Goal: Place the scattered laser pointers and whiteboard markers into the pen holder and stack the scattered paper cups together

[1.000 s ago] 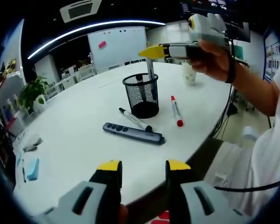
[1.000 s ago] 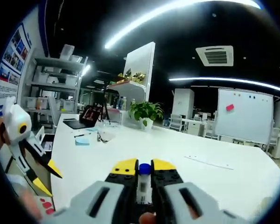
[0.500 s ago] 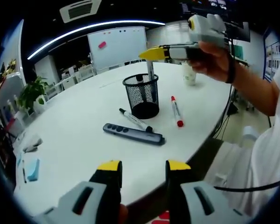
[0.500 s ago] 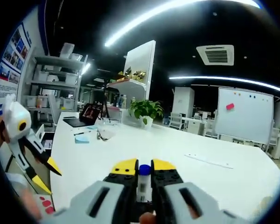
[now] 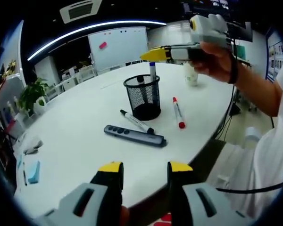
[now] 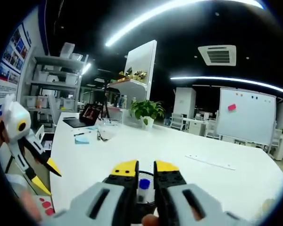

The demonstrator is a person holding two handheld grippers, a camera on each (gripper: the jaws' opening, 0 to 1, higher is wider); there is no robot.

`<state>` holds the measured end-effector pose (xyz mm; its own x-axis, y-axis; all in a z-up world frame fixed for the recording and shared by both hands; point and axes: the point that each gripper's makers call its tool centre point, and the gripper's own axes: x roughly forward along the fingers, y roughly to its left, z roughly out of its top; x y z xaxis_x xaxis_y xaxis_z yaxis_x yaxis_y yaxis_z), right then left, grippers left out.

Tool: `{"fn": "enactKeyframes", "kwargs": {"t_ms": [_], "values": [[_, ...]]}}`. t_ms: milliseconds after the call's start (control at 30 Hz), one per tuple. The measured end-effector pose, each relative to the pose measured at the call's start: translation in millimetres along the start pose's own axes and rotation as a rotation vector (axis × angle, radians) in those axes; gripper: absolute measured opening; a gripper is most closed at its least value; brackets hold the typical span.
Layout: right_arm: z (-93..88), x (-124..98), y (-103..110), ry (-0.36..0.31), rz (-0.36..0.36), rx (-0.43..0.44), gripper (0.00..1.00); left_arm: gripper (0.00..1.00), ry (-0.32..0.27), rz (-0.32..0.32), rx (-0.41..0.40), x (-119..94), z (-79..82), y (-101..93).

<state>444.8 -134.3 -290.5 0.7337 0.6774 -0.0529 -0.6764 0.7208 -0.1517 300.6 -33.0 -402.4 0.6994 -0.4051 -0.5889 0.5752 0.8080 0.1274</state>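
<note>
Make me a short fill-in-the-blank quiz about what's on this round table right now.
1. The marker with the ___ cap lies right of the mesh pen holder.
2. The flat grey laser pointer lies on the ___.
3. The right gripper hovers above the pen ___.
4. The left gripper holds ___.

Missing words: red; table; holder; nothing

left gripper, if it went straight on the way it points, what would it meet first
Probably the grey laser pointer lying on the white table, ahead of the open left gripper; the black mesh pen holder stands beyond it. Depth is uncertain.
</note>
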Motion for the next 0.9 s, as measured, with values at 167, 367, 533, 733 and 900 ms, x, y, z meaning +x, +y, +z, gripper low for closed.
{"fn": "enactKeyframes", "kwargs": {"t_ms": [167, 367, 533, 733, 900], "values": [[0.0, -0.2, 0.3, 0.002, 0.003, -0.002, 0.12, 0.38, 0.0, -0.001, 0.0, 0.2, 0.4, -0.6], [1.1, -1.8, 1.0, -0.003, 0.004, -0.002, 0.12, 0.38, 0.0, -0.001, -0.001, 0.2, 0.1, -0.6], [1.4, -5.7, -0.4, -0.004, 0.001, 0.002, 0.12, 0.38, 0.002, -0.002, 0.001, 0.3, -0.5, -1.1], [4.4, -7.7, -1.7, -0.01, -0.005, -0.002, 0.12, 0.38, -0.004, -0.004, 0.001, 0.6, 0.5, 0.1], [7.0, -10.0, -1.7, -0.012, -0.005, -0.002, 0.12, 0.38, -0.004, -0.004, -0.002, 0.6, -0.9, 0.1]]}}
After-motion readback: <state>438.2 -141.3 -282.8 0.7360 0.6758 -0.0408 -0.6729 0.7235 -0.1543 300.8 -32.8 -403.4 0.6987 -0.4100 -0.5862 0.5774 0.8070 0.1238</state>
